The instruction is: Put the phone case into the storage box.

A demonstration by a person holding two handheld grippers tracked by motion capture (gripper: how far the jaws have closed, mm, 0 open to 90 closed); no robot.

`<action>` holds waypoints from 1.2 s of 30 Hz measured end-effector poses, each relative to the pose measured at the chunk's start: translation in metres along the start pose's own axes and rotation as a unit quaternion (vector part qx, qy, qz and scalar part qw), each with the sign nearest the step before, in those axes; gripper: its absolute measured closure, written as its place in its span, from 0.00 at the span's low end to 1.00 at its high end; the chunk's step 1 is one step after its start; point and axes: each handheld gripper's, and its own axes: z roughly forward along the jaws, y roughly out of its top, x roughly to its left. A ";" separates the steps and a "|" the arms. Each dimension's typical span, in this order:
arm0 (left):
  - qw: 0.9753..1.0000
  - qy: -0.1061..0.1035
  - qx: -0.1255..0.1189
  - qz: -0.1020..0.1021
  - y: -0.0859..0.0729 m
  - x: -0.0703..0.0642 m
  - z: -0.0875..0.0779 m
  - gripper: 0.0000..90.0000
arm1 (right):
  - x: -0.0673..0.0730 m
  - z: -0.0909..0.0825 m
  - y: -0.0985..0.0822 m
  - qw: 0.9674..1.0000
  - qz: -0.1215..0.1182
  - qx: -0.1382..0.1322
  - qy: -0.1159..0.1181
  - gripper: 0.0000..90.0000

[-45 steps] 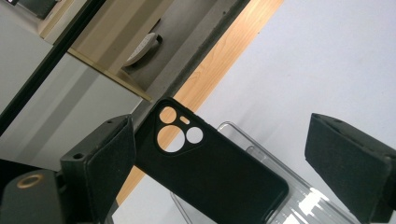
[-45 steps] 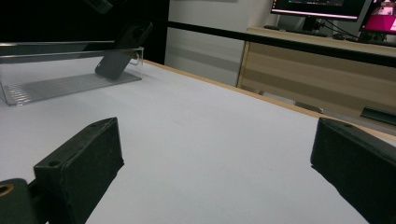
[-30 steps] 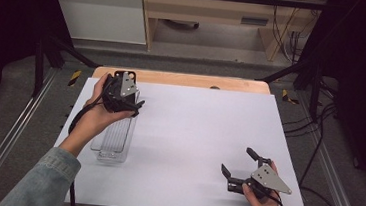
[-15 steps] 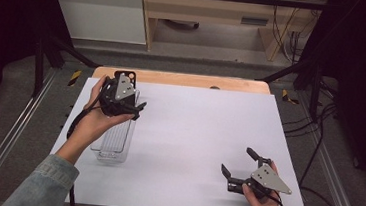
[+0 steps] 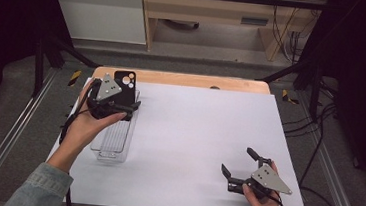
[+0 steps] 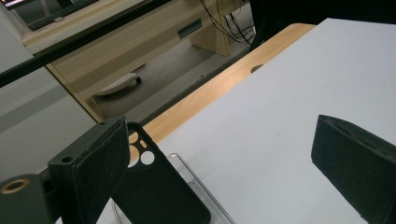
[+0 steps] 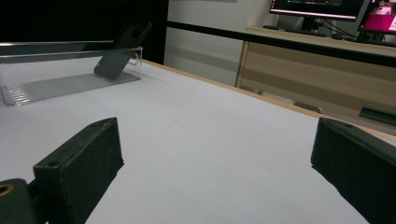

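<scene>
High view has our black phone case (image 5: 124, 89) leaning in the far end of the clear tray (image 5: 112, 144), long axis running away from us, camera holes up top. Our left gripper (image 5: 129, 106) hovers right over it, jaws wide open, gripping nothing. Our right gripper (image 5: 241, 163) sits well apart at the white surface (image 5: 193, 134) near edge, jaws open and empty too.

Black phone case (image 5: 126, 85) tilted in clear tray (image 5: 112, 144)

White tabletop (image 5: 193, 134) on a wooden table (image 5: 183, 79); wooden bench (image 5: 218, 16) and cables (image 5: 283, 21) beyond.
</scene>
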 end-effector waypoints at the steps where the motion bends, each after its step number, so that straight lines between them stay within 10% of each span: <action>1: 1.000 0.000 -0.002 -0.001 -0.001 0.000 -0.002 0.05 | 0.000 0.000 0.000 1.000 0.000 0.000 0.000 0.03; 36: 0.996 0.002 -0.072 -0.054 -0.013 0.007 -0.048 0.03 | 0.001 0.000 0.000 1.000 -0.003 0.002 0.001 0.03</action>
